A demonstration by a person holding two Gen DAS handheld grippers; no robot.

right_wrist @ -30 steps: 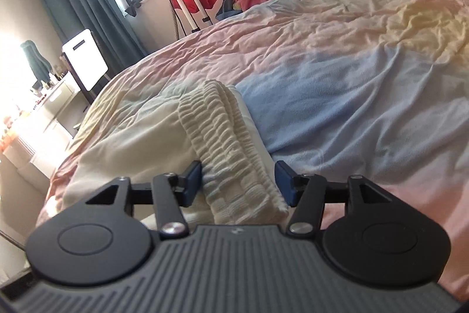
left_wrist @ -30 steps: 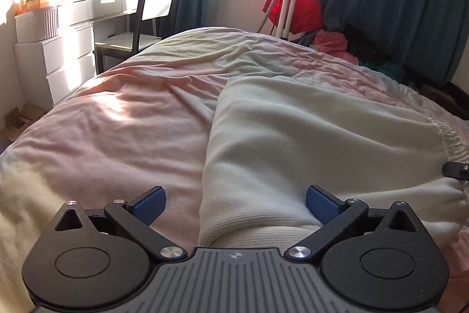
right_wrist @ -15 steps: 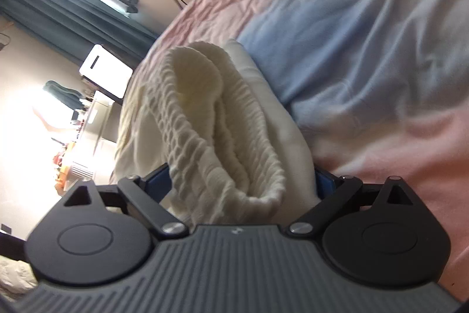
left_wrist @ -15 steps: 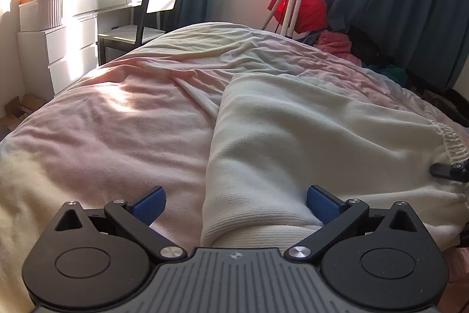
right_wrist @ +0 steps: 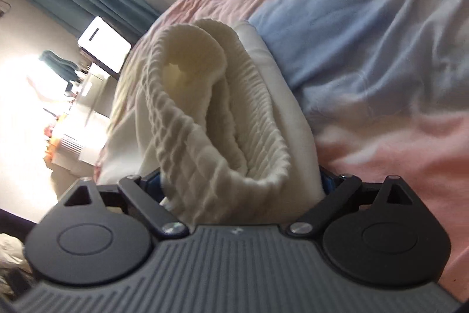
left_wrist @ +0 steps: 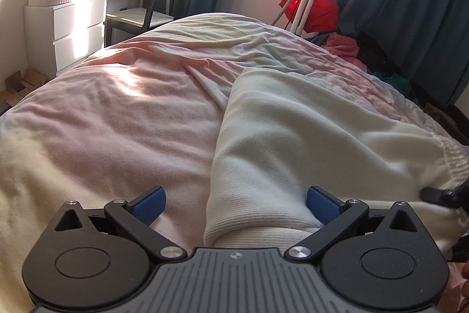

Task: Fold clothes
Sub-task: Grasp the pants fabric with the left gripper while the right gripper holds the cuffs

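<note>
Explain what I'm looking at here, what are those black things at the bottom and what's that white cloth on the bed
Those black parts are hand-held grippers, one in each of a person's hands, each with a camera looking forward along its blue-padded fingers. One picture comes from the left gripper, the other from the right gripper. A cream garment lies on a pastel bedspread. The left jaws stand open around its ribbed cuff. The right jaws straddle its bunched elastic waistband; whether they are pinching it cannot be told.
</note>
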